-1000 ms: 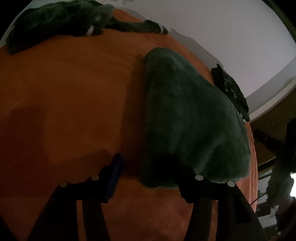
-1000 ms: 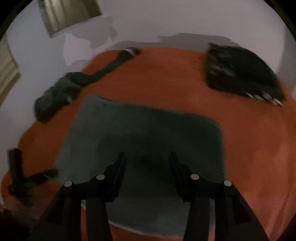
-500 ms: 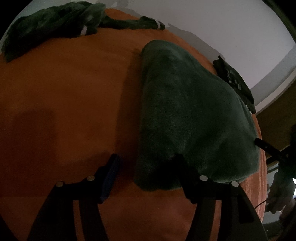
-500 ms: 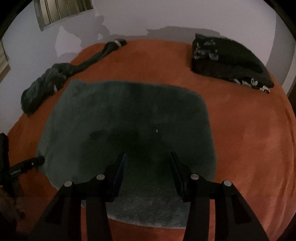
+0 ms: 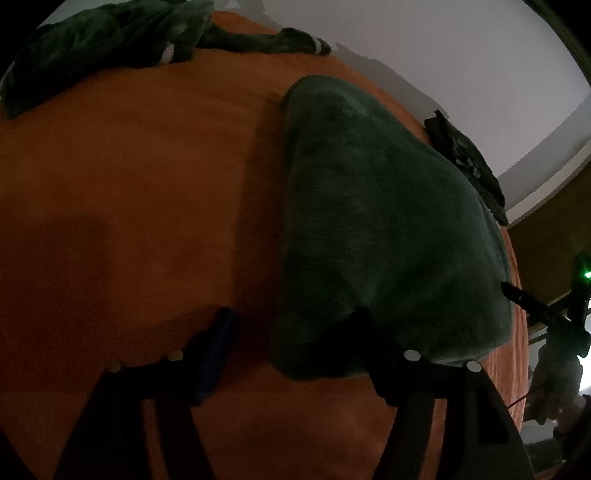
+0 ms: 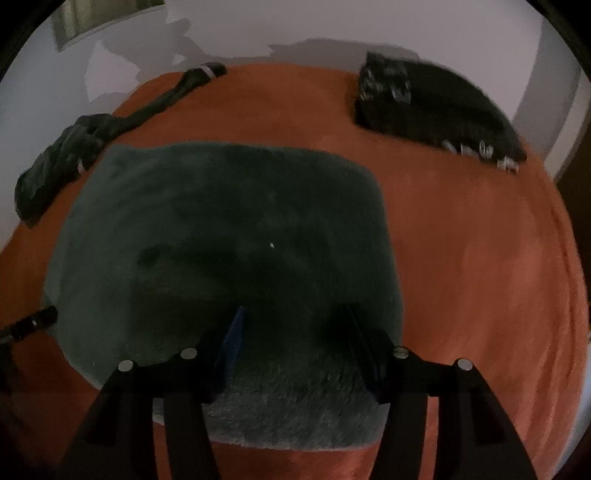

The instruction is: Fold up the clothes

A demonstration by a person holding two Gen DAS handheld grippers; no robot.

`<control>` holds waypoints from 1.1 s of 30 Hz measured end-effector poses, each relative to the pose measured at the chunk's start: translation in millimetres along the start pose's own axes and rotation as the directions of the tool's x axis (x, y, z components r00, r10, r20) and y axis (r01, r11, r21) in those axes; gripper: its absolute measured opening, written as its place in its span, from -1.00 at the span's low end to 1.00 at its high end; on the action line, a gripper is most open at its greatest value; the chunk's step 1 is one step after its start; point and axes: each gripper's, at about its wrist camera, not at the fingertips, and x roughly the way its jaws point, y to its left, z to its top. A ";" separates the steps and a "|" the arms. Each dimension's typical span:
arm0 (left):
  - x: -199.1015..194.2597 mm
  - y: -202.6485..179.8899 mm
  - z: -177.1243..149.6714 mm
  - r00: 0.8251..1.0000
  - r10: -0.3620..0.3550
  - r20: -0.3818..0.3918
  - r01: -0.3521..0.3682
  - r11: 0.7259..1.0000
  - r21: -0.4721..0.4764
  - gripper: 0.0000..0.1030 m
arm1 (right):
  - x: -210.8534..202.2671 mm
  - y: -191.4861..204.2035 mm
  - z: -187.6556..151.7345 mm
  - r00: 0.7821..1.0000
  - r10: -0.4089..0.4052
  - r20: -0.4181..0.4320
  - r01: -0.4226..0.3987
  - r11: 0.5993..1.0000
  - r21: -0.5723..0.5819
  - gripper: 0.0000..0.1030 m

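**A:** Right wrist view: an orange bedspread (image 6: 480,258) fills the scene, and a fuzzy dark green garment (image 6: 229,229) lies flat at its middle, folded into a rounded rectangle. What of the tools?

**B:** The right gripper (image 6: 293,325) hangs over the garment's near edge, jaws spread apart with nothing between them. From the left wrist, the same green garment (image 5: 380,229) sits to the right on the bedspread (image 5: 129,184), and the left gripper (image 5: 295,332) is at its near corner, jaws wide, one finger over bare orange fabric and the other over the pile. Whether either finger touches the cloth cannot be told in this dim light.

**A:** And around it?

**B:** A folded black garment with white print (image 6: 436,107) rests at the far right of the bed, well apart from the green one. A crumpled dark green garment (image 6: 62,162) trails a long sleeve toward the far left edge, near the pale wall (image 6: 295,29). Smallest, the other gripper's finger tip (image 6: 33,321) pokes in at the left margin.
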 end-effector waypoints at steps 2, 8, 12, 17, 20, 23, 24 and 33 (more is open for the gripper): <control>0.4 1.0 0.9 1.000 -0.005 -0.001 0.005 1.000 -0.003 0.38 | -3.6 0.4 -1.0 1.000 -0.010 0.011 0.010 1.000 0.005 0.08; -6.3 4.1 2.7 1.000 0.005 0.017 -0.005 1.000 -0.025 0.38 | -32.6 -1.6 -2.0 0.988 -0.078 0.131 0.075 0.997 0.022 0.08; -13.4 6.1 2.6 0.999 0.022 0.049 -0.021 0.999 -0.027 0.38 | -32.9 -0.8 -1.9 0.991 -0.071 0.116 0.069 0.997 0.021 0.08; -12.4 7.8 4.5 0.999 0.018 0.044 -0.017 0.999 -0.028 0.38 | -29.3 -3.7 -6.5 0.992 -0.079 0.094 0.076 0.996 0.040 0.08; -12.2 9.2 5.3 0.999 0.018 0.042 -0.017 0.999 -0.029 0.38 | -29.6 -10.6 -8.1 0.992 -0.081 0.092 0.074 0.994 0.078 0.08; -13.0 9.7 4.9 0.999 0.017 0.043 -0.016 0.999 -0.031 0.38 | -28.7 -17.4 -5.7 0.992 -0.086 0.087 0.076 0.991 0.112 0.08; -13.5 9.4 4.5 0.999 0.019 0.045 -0.018 0.999 -0.031 0.38 | -28.5 -18.5 -5.5 0.993 -0.085 0.087 0.075 0.990 0.119 0.08; -19.2 7.8 2.2 0.997 0.039 0.066 -0.037 0.999 -0.034 0.38 | -30.0 -10.1 -2.6 0.993 -0.060 0.099 0.050 0.994 0.102 0.08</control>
